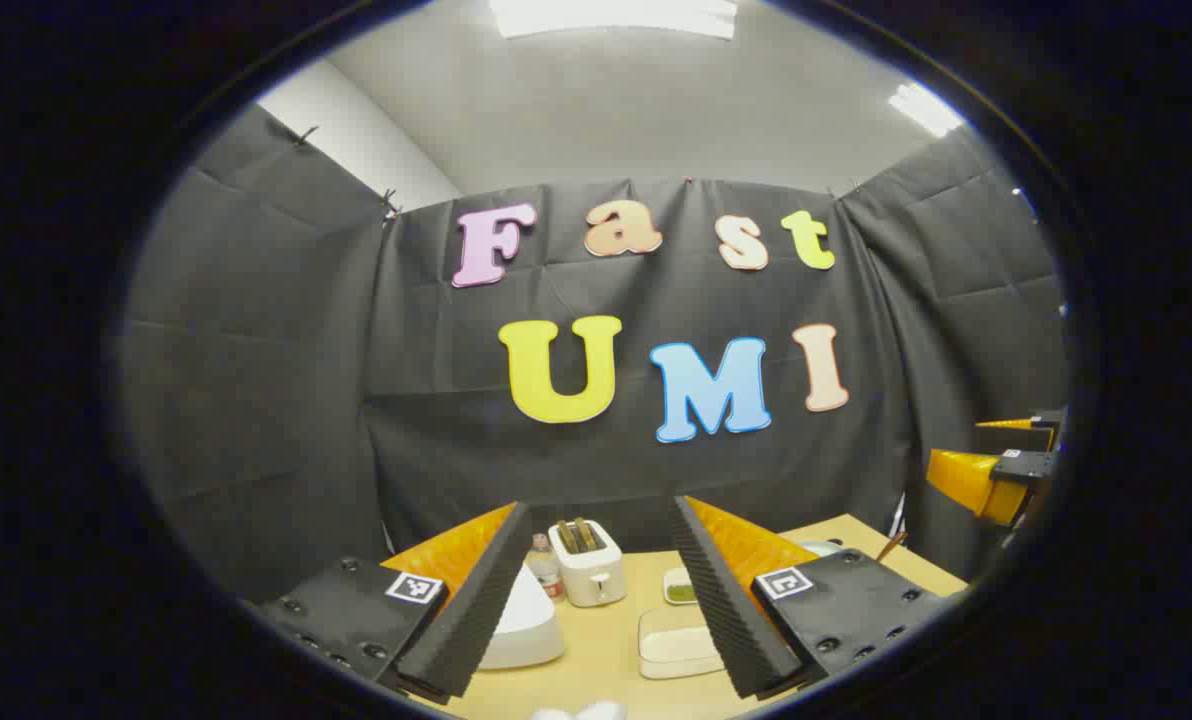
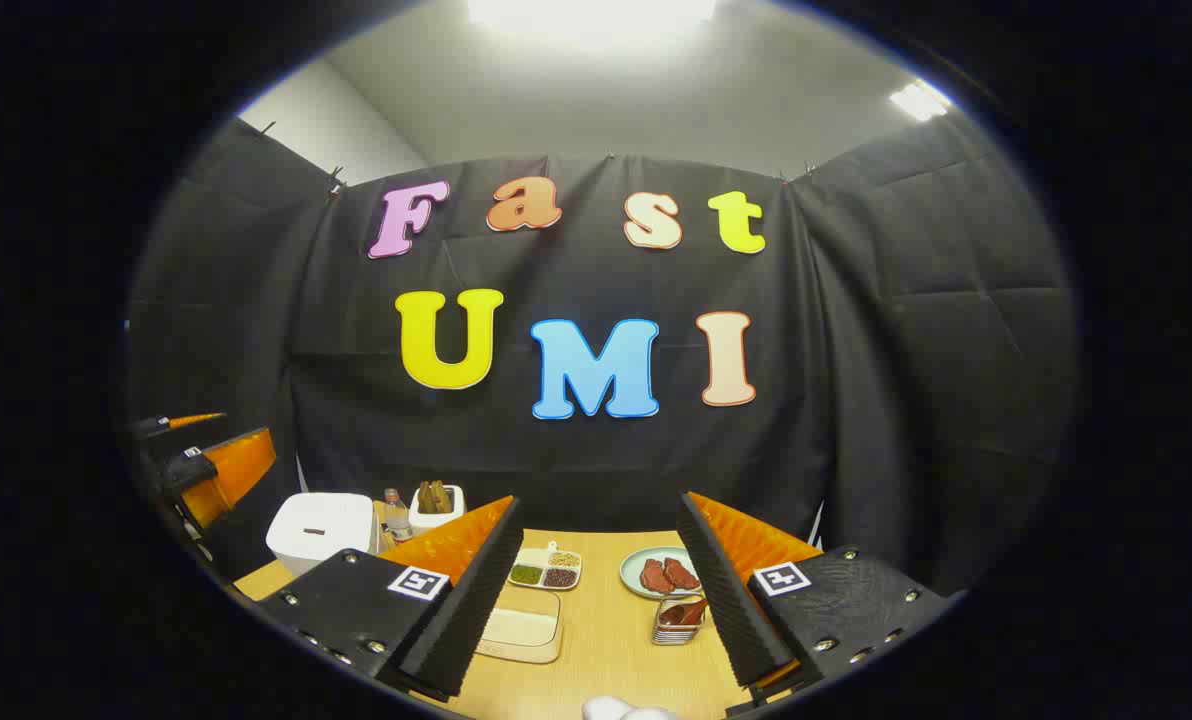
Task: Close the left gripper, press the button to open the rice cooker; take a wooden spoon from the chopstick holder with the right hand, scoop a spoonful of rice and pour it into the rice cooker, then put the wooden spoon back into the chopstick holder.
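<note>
White rice cooker (image 2: pixel 319 530) sits lid down at the desk's (image 2: pixel 606 650) far left edge, well apart from the metal chopstick holder (image 2: pixel 678 620) near the right tongs (image 2: pixel 599 590). Left tongs (image 1: pixel 596 600) and right tongs both gape wide, holding nothing

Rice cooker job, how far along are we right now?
Nothing looks done. The rice cooker has its lid down. The left gripper and the right gripper are both open and hold nothing. Left: press the button, take the spoon from the chopstick holder, scoop, pour, return it.
</note>
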`<state>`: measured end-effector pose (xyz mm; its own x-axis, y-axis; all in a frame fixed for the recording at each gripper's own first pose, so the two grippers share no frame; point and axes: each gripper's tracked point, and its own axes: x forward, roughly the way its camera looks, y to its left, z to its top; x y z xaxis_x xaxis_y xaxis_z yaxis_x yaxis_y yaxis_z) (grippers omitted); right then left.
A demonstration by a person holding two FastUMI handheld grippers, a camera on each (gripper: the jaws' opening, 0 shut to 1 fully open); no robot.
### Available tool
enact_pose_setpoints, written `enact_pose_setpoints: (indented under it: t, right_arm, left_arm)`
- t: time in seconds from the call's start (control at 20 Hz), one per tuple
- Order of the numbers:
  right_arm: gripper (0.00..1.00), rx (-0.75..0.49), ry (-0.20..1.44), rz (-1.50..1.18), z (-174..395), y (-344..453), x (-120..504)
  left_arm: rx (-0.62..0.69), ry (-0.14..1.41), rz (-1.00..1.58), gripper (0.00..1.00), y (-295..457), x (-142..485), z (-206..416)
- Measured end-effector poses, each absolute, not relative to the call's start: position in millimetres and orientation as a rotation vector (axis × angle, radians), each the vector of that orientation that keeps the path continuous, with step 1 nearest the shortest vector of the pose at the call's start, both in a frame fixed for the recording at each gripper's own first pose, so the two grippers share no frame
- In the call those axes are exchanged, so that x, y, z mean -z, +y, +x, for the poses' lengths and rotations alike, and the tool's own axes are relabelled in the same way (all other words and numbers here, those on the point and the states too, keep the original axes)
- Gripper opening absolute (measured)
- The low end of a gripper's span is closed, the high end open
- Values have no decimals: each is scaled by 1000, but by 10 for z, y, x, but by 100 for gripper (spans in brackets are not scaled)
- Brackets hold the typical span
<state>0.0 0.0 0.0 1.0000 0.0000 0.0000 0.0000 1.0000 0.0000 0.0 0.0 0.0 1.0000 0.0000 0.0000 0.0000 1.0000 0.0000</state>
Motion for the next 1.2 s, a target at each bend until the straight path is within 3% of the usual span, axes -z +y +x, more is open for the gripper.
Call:
enact_pose_setpoints:
  t: [1.2]
  right_arm:
    - [95, 20, 4, -40, 9, -19, -29]
  left_arm:
    - [-2, 5, 2, 97, 35, 61, 25]
